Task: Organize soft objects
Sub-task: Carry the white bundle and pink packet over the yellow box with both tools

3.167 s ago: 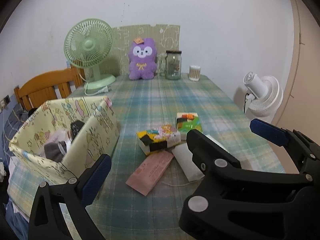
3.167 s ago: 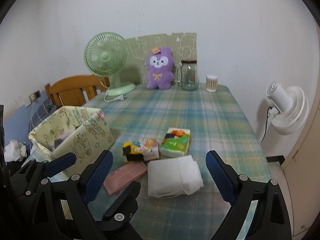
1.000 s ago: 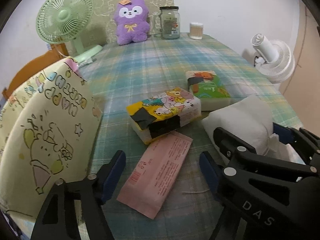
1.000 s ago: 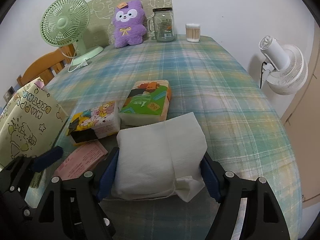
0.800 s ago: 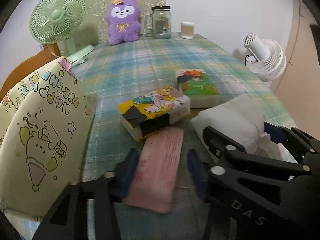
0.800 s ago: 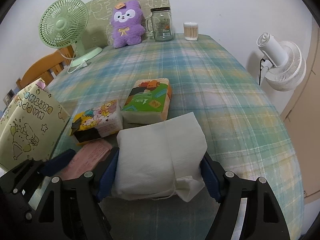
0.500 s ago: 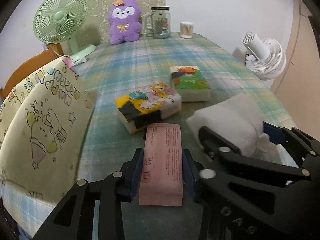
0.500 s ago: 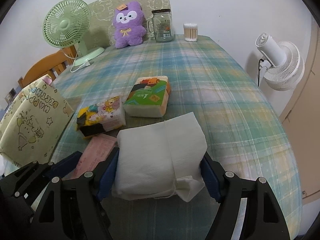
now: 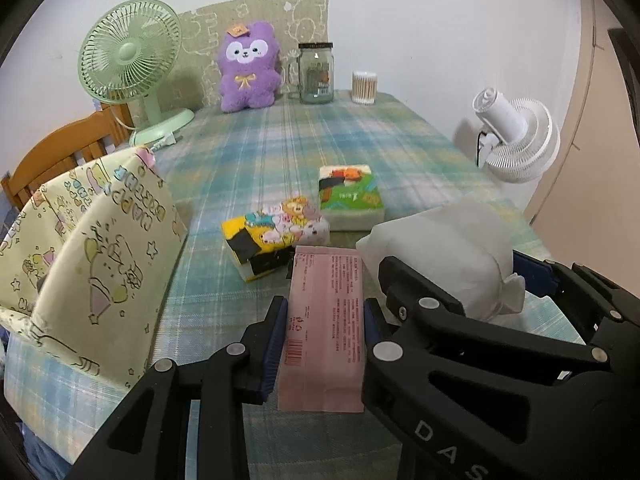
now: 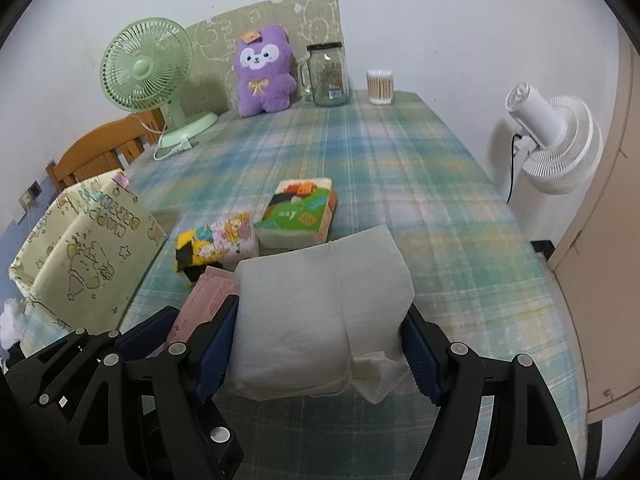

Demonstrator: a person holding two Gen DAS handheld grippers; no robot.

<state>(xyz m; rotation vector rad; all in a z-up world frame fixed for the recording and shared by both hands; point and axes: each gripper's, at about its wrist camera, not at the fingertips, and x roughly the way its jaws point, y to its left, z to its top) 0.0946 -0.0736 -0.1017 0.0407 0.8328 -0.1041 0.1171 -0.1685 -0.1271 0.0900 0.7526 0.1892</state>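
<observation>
My left gripper [image 9: 325, 312] is shut on a flat pink packet [image 9: 325, 320], held above the plaid tablecloth [image 9: 304, 148]. My right gripper [image 10: 320, 320] is shut on a white tissue pack [image 10: 320, 312], also lifted; this white tissue pack [image 9: 440, 248] shows to the right in the left wrist view. On the cloth lie a cartoon-printed tissue pack [image 9: 276, 232] and a green tissue pack [image 9: 350, 194]. A yellow patterned gift bag [image 9: 84, 256] stands open at the left. The pink packet [image 10: 208, 300] peeks out left of the white pack in the right wrist view.
At the table's far end stand a green fan [image 9: 132, 60], a purple plush toy [image 9: 248, 68], a glass jar [image 9: 316, 74] and a cup of cotton swabs [image 9: 364, 87]. A white fan [image 9: 516, 140] is beyond the right edge. A wooden chair [image 9: 60, 152] is at the left.
The left gripper closed on the pink packet and lifted it off the cloth. Both grippers have risen and pulled back with their packs; the tissue packs on the table look farther away.
</observation>
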